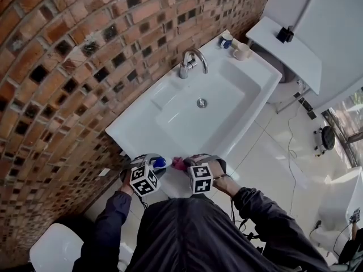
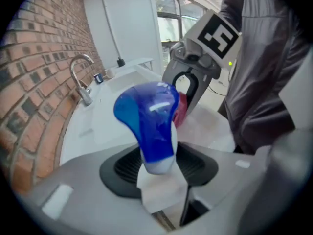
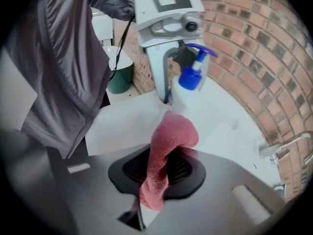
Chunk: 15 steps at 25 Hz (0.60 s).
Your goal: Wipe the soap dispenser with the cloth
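Note:
The soap dispenser (image 2: 149,126), a white bottle with a blue pump head, sits between the jaws of my left gripper (image 2: 156,173), which is shut on its body. In the head view its blue top (image 1: 159,162) shows at the sink's near rim, beside the left gripper (image 1: 152,168). My right gripper (image 3: 159,175) is shut on a pink cloth (image 3: 164,155) that stands up out of the jaws. The cloth's tip reaches the lower side of the dispenser (image 3: 188,89). Both grippers hang close together, the right gripper (image 1: 190,164) just right of the bottle.
A white sink (image 1: 255,89) runs along the brick wall (image 1: 51,67), with a chrome faucet (image 1: 190,61) at its back. Two mugs (image 1: 227,39) (image 1: 241,51) stand at its far corner. A green bucket (image 3: 120,75) sits on the floor.

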Each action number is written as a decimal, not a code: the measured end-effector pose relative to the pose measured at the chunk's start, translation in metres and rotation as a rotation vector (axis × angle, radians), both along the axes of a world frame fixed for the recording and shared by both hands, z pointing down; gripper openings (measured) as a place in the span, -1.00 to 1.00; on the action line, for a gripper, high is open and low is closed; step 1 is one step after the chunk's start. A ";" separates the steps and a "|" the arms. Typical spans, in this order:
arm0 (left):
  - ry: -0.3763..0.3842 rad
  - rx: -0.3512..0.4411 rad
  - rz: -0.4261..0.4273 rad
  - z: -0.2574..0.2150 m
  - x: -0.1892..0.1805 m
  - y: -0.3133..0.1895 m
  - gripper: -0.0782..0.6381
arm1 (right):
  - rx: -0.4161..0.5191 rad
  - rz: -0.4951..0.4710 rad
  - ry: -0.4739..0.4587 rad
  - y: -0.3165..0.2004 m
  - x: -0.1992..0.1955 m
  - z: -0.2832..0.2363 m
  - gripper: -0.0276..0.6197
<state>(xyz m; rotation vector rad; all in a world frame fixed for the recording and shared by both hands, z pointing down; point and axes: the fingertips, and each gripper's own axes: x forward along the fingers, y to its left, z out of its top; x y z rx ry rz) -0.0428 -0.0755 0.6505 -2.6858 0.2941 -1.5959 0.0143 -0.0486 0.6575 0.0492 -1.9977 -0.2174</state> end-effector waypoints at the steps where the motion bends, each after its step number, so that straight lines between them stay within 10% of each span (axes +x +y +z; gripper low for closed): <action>1: 0.014 0.011 -0.038 -0.001 -0.002 -0.001 -0.16 | 0.000 0.028 -0.005 -0.009 0.003 -0.003 -0.74; 15: 0.205 0.032 -0.500 -0.039 -0.035 -0.002 -0.05 | 0.083 0.042 0.005 -0.080 -0.018 -0.034 -0.73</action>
